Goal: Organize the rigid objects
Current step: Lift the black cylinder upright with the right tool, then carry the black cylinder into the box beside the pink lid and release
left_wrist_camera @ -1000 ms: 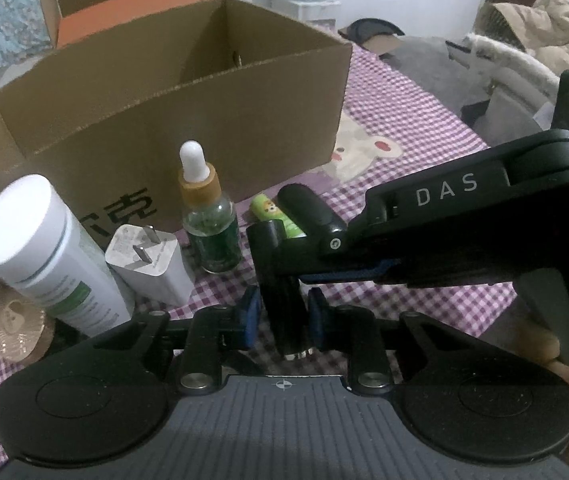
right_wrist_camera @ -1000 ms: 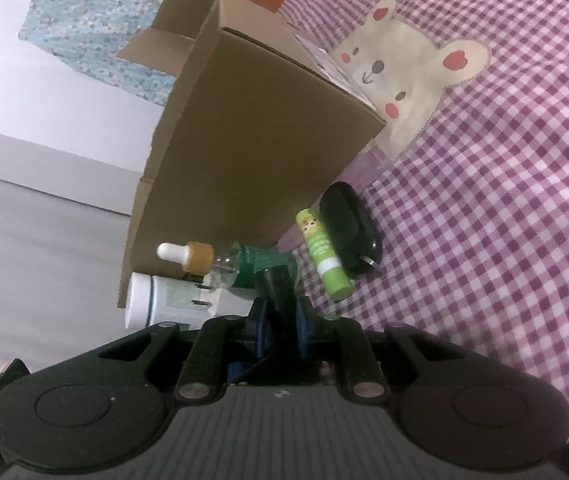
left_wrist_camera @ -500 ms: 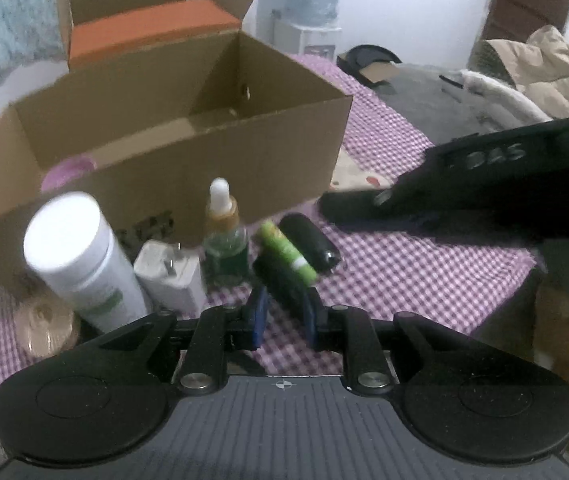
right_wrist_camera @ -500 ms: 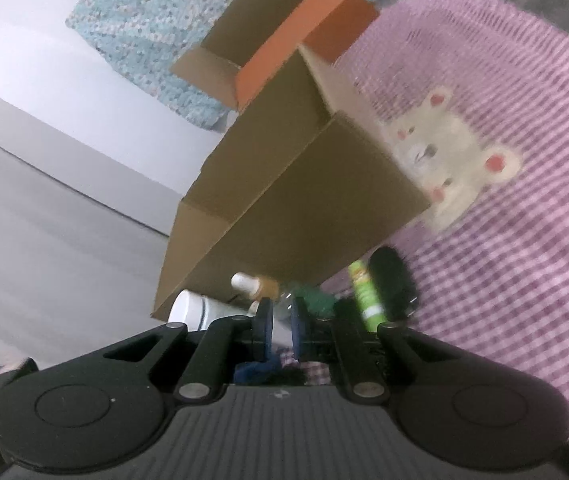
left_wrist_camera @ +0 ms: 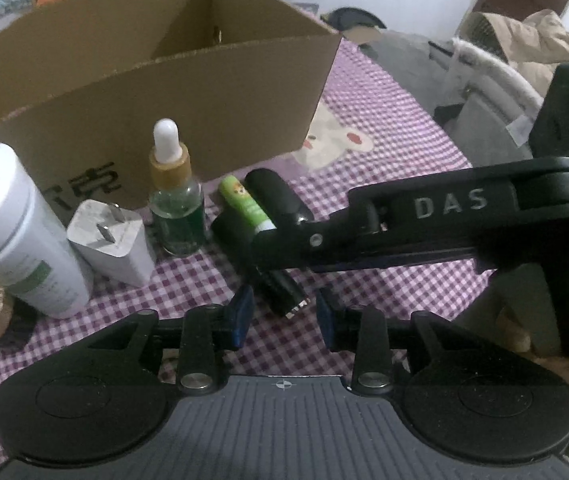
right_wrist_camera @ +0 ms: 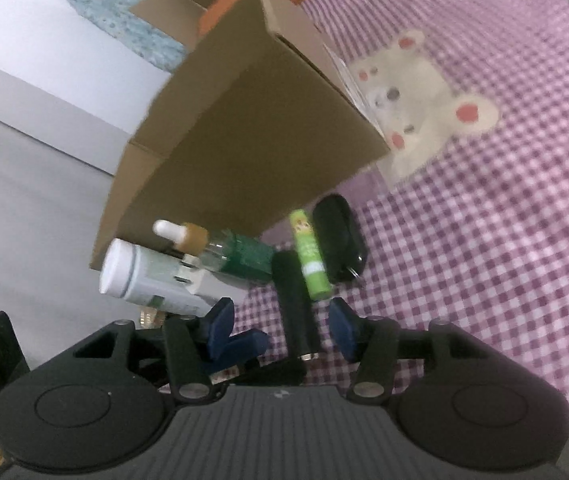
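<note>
Slim black rigid cylinder on checked worktop: light, stiff, smooth, may roll; grip mid-body. Right tool and left tool both open, empty.

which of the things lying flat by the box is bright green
The small lip balm tube, lying between the black cylinder and the black key fob. Both neighbours are plain black.

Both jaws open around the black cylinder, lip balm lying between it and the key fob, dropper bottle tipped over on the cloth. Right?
One error: the dropper bottle stands upright, as the left wrist view shows. The rest holds: left gripper and right gripper are open around the black cylinder, with the lip balm between it and the key fob.
</note>
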### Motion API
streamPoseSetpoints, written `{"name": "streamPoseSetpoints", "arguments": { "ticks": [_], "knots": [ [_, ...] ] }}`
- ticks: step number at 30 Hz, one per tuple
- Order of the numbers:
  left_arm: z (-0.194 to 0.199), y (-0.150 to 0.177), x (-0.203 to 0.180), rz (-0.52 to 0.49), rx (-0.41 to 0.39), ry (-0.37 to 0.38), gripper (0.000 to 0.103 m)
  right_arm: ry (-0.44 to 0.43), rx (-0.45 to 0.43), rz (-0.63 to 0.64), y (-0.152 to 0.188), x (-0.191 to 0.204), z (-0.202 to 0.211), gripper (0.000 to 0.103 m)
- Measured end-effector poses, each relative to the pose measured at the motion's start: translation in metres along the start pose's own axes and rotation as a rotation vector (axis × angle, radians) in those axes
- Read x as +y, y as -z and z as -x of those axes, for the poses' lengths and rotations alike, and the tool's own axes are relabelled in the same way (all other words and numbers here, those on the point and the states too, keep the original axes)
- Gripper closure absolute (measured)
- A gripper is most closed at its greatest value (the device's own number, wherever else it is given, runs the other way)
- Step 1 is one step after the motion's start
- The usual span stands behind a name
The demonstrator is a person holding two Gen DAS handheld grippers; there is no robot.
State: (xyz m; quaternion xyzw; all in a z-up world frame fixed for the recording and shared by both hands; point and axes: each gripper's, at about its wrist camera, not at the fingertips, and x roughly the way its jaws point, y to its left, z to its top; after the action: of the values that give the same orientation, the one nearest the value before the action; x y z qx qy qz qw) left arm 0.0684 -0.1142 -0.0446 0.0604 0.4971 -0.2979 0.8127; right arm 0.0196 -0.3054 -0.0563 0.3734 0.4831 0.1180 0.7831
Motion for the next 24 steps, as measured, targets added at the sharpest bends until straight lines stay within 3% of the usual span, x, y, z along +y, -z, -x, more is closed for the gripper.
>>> {"name": "streamPoseSetpoints", "arguments": {
  "ticks": [7, 15, 24],
  "knots": [
    [-0.013, -0.004, 0.008, 0.028, 0.032, 0.01, 0.069, -0.042, 0.038, -0.043, -0.012, -0.004, -0.026, 0.065],
    [-0.011, -0.008, 0.012, 0.03, 0.012, -0.039, 0.069, -0.078, 0.035, -0.067, -0.021, -0.004, -0.047, 0.08],
    [0.004, 0.002, 0.002, 0.007, -0.01, -0.049, 0.07, -0.1, 0.034, -0.096, -0.01, -0.005, -0.036, 0.08]
  ]
}}
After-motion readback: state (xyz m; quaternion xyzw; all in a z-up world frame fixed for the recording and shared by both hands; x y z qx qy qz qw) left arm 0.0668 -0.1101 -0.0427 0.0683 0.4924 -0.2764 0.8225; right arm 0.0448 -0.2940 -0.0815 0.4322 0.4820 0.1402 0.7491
